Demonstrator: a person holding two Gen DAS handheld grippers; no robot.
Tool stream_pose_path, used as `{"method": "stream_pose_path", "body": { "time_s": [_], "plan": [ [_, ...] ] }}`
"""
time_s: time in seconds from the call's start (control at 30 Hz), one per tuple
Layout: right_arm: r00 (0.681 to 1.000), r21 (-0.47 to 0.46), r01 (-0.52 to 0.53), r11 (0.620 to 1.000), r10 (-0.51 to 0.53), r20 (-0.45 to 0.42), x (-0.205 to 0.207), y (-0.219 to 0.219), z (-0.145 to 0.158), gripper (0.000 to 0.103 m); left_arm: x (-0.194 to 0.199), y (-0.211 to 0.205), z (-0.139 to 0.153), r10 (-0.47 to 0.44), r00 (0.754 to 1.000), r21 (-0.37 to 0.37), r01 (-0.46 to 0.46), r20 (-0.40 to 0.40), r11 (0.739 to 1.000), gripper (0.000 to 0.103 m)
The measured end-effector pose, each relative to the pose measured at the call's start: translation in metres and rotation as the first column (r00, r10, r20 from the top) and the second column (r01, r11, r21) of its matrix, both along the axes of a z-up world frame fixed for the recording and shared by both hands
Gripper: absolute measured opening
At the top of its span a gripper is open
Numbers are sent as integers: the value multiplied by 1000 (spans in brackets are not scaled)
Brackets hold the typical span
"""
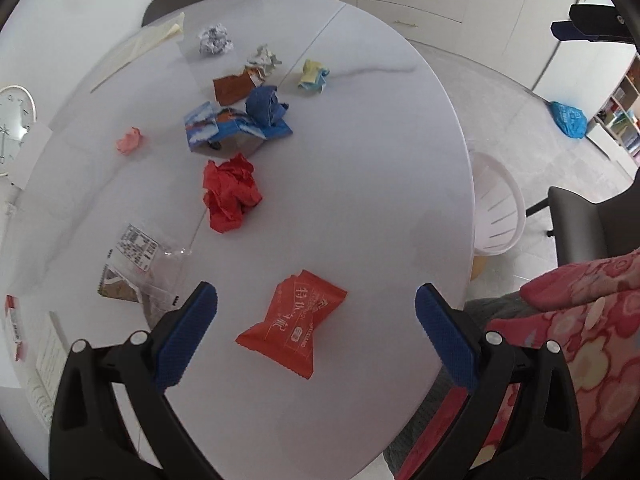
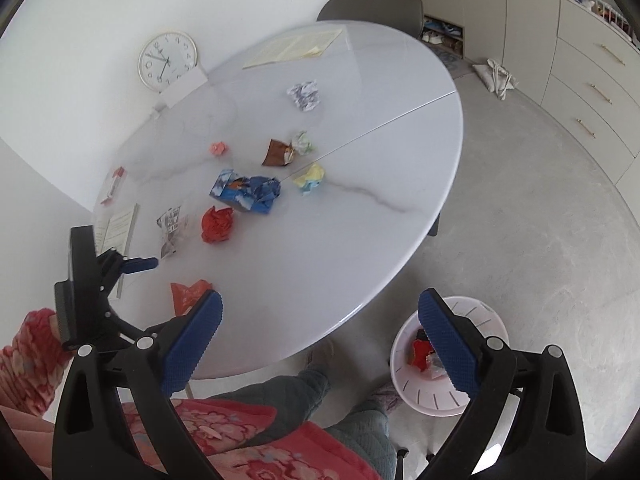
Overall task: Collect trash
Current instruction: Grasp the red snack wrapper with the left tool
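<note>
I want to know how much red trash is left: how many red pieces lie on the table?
2. A red wrapper lies between the left gripper's open fingers near the table's front edge; a crumpled red paper sits behind it, mid-table. More may be hidden.

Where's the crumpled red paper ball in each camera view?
Left wrist: crumpled red paper ball left of centre, beyond the orange snack packet.
Right wrist: left of centre, mid-table.
Shared landmark: the blue printed wrapper just past it.

Trash in the white bin (image 2: pixel 486 320) half-hidden behind the right tongs' (image 2: pixel 320 338) finger, items indistinct.
</note>
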State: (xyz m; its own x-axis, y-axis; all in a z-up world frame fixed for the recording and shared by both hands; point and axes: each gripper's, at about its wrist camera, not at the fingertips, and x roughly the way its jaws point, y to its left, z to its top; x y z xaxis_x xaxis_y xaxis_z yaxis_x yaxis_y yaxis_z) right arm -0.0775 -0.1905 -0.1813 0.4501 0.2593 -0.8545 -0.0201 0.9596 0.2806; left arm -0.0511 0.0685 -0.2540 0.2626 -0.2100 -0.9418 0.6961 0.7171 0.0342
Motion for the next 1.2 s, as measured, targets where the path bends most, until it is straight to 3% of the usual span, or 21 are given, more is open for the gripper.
{"method": "stream_pose_path", "body": {
  "time_s": [0.17,0.4,0.43,0.47,0.53,0.73,0.9,1.03,1.2],
  "plan": [
    [999,-18,-1,1000,1,-34,10,21,-4,98,11,10,-22,-76,995,-22,75,-66,997,79],
    [999,-14,17,1000,-17,-47,24,33,-4,98,11,11,-38,-159,983,-9,159,-89,987,65],
    [999,-14,18,1000,-19,-48,25,33,-4,98,12,11,-41,-159,983,-6,159,-92,987,58],
    [999,-13,20,1000,-21,-50,27,35,-4,98,13,12,-44,-155,983,-9,155,-103,988,50],
    [998,-12,22,1000,-23,-55,30,36,-5,98,16,13,-49,-133,984,-21,131,-121,991,44],
    [998,-10,17,1000,-18,-54,38,38,-4,98,17,18,-50,-87,991,-42,83,-105,996,39],
    [998,-10,-16,1000,16,-54,48,46,-7,98,25,29,-41,54,993,-75,-63,-108,995,36],
    [993,-30,-99,995,97,-64,62,65,-12,98,37,52,-19,256,960,-152,-271,-111,951,36],
    [965,-27,-256,966,254,-65,90,116,-22,98,45,96,12,486,871,-199,-491,-76,848,36]
  ]
}}
